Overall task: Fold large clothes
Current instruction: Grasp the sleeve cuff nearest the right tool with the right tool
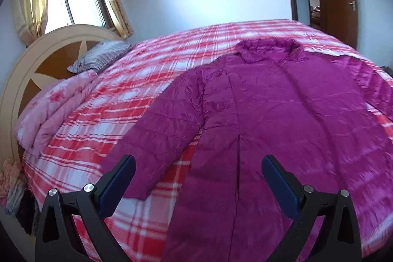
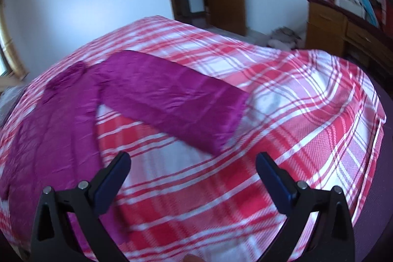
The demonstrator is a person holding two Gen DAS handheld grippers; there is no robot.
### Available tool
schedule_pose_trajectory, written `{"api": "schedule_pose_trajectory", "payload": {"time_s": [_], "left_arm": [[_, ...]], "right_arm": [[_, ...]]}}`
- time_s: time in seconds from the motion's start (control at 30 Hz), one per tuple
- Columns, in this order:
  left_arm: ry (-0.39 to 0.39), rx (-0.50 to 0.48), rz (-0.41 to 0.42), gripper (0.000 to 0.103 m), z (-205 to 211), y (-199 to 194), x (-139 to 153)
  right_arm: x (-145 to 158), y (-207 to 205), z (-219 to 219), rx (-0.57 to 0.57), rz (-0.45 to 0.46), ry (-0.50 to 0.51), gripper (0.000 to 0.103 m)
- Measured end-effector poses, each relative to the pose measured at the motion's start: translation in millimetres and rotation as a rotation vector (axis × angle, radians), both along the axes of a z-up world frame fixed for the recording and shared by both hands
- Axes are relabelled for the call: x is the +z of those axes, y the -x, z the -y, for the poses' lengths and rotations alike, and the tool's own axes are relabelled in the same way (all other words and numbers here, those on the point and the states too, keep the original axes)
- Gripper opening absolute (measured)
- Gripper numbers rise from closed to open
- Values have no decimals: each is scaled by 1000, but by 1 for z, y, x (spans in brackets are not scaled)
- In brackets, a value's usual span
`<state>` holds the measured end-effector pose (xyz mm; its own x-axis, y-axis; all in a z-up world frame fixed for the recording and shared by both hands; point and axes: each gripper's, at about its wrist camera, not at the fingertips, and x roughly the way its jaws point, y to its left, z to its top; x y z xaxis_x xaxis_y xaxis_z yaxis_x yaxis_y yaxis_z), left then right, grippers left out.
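The purple coat lies spread flat on the bed, nothing folded; left hand-held gripper and right hand-held gripper hover before it, jaws spread, empty.

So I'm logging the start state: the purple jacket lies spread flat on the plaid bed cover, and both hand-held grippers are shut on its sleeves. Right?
Not quite. The purple jacket does lie flat on the plaid bed cover, but the left hand-held gripper and right hand-held gripper are both open, holding nothing, as each wrist view shows.
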<state>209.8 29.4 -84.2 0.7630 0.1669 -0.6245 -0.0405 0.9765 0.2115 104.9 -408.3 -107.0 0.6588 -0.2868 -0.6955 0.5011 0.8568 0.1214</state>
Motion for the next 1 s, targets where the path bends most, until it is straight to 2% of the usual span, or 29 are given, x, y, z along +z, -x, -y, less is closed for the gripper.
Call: {"api": "schedule_pose_trajectory", "payload": {"time_s": [0.07,0.2,0.3,0.43,0.47,0.5,0.63,0.67,0.77,0.9,1.0], "left_arm": [[11,24,-14,102,0,-22,-13],[5,61,-19,102,3,-55,-30],[-28,73,-23,102,8,-75,-41],[-66,88,-60,102,9,-97,-59],[-68,93,-64,102,8,-99,-62],[-64,100,-74,102,6,-102,-66],[-34,110,-78,102,4,-104,-74],[-32,111,-71,102,4,-103,-75],[-28,110,-60,102,5,-102,-77],[7,113,-57,102,0,-101,-78],[37,112,-59,102,-3,-102,-79]], "right_arm": [[-5,-9,23,-42,-24,-9,92],[-14,-31,54,-93,-60,-24,86],[-18,-43,58,-108,-83,-9,84],[-25,-59,48,-88,-115,87,80],[-28,-65,44,-79,-128,117,73],[-31,-70,40,-56,-146,133,60],[-43,-81,34,-2,-172,160,46],[-41,-81,35,8,-163,152,36],[-32,-81,42,4,-132,126,13],[1,-87,47,-25,-85,202,11],[39,-97,43,-34,-32,274,10]]}}
